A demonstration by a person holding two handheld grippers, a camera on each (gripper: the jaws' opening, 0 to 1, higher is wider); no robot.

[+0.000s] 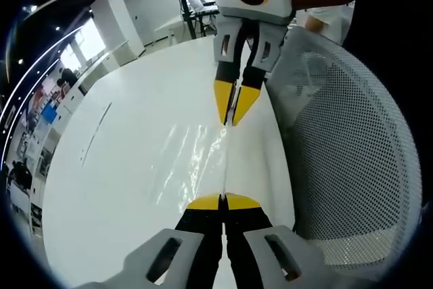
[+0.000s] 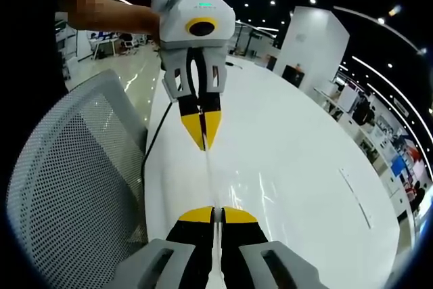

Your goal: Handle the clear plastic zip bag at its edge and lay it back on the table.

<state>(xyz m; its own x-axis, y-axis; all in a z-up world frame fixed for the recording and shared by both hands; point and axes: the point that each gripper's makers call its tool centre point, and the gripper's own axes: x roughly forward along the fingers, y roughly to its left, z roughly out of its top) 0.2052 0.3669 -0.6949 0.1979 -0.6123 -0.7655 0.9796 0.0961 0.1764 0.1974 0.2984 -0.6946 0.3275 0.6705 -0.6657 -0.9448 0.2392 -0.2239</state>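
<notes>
Grippers point(image 1: 222, 202) point(image 2: 213, 214) stretch bag point(image 1: 196, 157) above white table point(image 1: 122, 167), showroom behind.

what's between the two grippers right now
The clear zip bag, its edge stretched taut from the left gripper to the right gripper above the white table, seen in both views.

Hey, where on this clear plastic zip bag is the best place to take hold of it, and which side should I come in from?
Grip the clear plastic zip bag by its thin edge, one end each. The left gripper and the right gripper are already shut on opposite ends of that edge, facing each other along it. Stretched between them over the white table, the flimsy film probably stays flat, so end-on looks best.
</notes>
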